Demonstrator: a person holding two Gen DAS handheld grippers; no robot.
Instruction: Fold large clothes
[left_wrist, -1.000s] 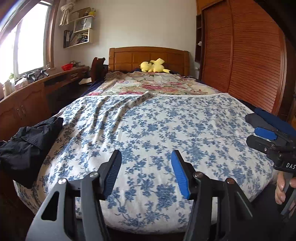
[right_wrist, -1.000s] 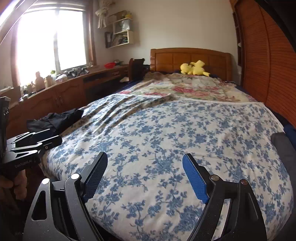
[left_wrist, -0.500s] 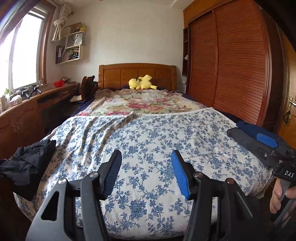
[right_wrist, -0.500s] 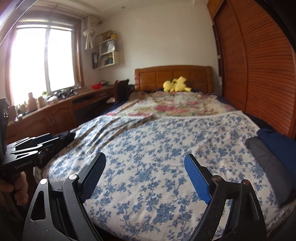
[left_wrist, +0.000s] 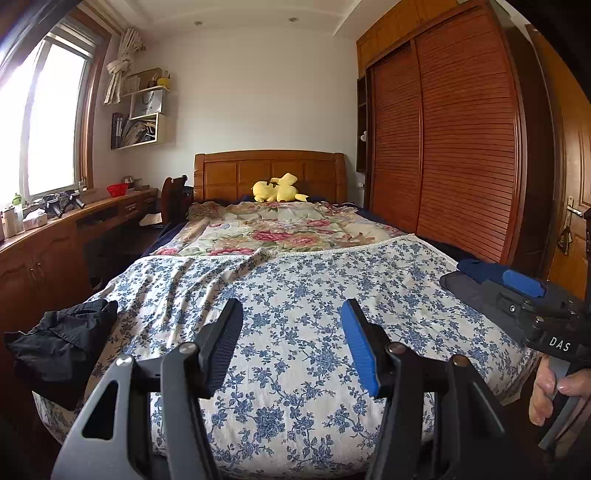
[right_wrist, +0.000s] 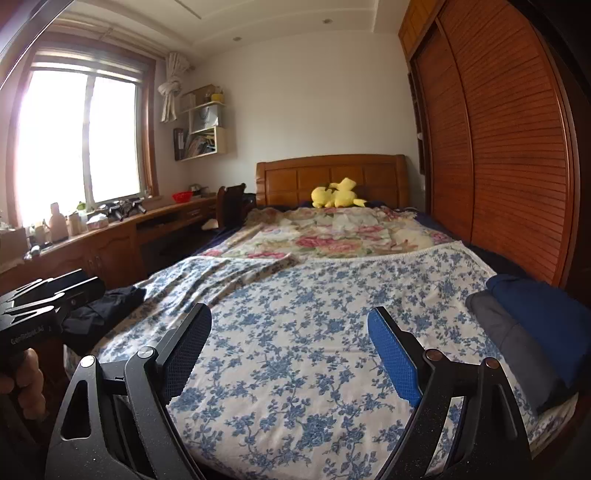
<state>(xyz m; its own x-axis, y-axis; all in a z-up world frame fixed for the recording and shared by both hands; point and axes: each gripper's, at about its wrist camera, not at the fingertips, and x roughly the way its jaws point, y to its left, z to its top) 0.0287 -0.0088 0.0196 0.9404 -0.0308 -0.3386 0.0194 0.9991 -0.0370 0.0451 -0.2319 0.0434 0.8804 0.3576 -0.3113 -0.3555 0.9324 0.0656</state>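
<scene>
A crumpled black garment (left_wrist: 62, 343) lies on the bed's near left corner; it also shows in the right wrist view (right_wrist: 107, 306). A folded dark blue garment (right_wrist: 543, 317) and a folded grey one (right_wrist: 506, 332) are stacked at the bed's right edge. My left gripper (left_wrist: 291, 336) is open and empty, held above the foot of the bed. My right gripper (right_wrist: 290, 339) is open and empty, level with it to the right. Each gripper shows at the edge of the other's view.
The bed carries a blue-flowered cover (left_wrist: 314, 295) with a rose-patterned quilt (left_wrist: 280, 232) beyond it and a yellow plush toy (left_wrist: 279, 188) at the headboard. A wooden desk (left_wrist: 55, 240) runs along the left wall. A slatted wardrobe (left_wrist: 461, 147) stands on the right.
Both grippers have tilted upward and drawn back from the bed, so more wall and ceiling show. Both stay open and empty.
</scene>
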